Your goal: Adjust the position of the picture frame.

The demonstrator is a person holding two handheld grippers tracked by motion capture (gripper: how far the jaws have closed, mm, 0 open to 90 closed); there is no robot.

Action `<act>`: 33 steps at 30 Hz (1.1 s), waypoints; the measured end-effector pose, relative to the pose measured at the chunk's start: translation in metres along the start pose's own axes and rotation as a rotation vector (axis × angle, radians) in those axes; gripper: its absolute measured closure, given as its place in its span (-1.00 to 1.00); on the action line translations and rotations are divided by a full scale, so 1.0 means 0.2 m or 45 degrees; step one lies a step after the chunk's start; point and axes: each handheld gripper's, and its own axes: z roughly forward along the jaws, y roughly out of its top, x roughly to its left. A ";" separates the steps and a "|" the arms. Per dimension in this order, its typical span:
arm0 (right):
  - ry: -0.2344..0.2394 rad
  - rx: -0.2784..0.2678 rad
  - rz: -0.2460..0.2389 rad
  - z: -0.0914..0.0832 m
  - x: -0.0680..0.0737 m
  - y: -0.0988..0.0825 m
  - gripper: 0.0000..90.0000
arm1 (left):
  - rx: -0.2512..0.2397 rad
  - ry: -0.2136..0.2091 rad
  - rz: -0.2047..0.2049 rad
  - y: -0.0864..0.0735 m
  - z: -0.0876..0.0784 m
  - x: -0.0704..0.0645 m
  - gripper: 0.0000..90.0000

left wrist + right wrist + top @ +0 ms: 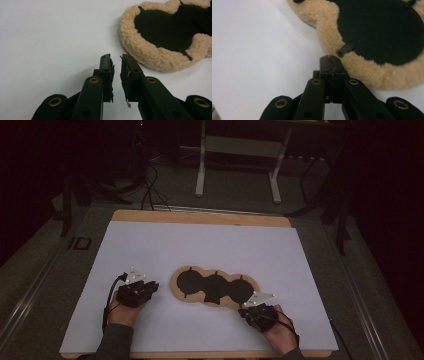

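A flat tan fleece pad (216, 289) with three round black lobes lies on the white sheet, near the front middle. In the left gripper view the fleece pad (160, 55) sits ahead and to the right of my left gripper (117, 58), whose jaws stand a narrow gap apart with nothing between them. From the high view, my left gripper (151, 288) rests just left of the pad's left end. My right gripper (330, 58) is shut, its tips right at the woolly rim of the fleece pad (367, 72), beside a small black tab (346, 48). My right gripper (246, 310) is at the pad's front right edge.
The white sheet (200, 245) covers a wooden table (200, 217). Behind the table a white desk frame (237, 165) stands on the carpet, with cables (150, 190) on the floor and dark stands at both sides.
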 end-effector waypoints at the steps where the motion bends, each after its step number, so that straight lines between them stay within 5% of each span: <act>1: 0.001 -0.004 0.019 0.00 -0.02 0.00 1.00 | -0.001 0.001 -0.002 0.00 0.00 0.00 0.76; 9: -0.054 -0.035 0.143 -0.04 -0.13 -0.02 1.00 | 0.020 -0.004 0.008 0.00 0.01 0.00 0.76; 12: -0.091 -0.054 0.228 -0.07 -0.20 -0.04 1.00 | 0.027 -0.006 0.015 0.00 0.02 -0.01 0.76; 13: -0.103 -0.070 0.345 -0.08 -0.27 -0.07 1.00 | 0.031 -0.009 0.016 0.00 0.02 -0.01 0.76; 14: -0.109 -0.073 0.387 -0.08 -0.30 -0.09 1.00 | 0.045 -0.014 0.025 0.00 0.03 -0.02 0.76; 18: -0.060 -0.058 0.500 -0.04 -0.35 -0.11 1.00 | 0.067 -0.025 0.042 0.00 0.05 -0.04 0.78; 33: -0.058 -0.057 0.472 0.06 -0.32 0.01 1.00 | 0.174 -0.067 0.026 -0.02 0.11 -0.04 0.80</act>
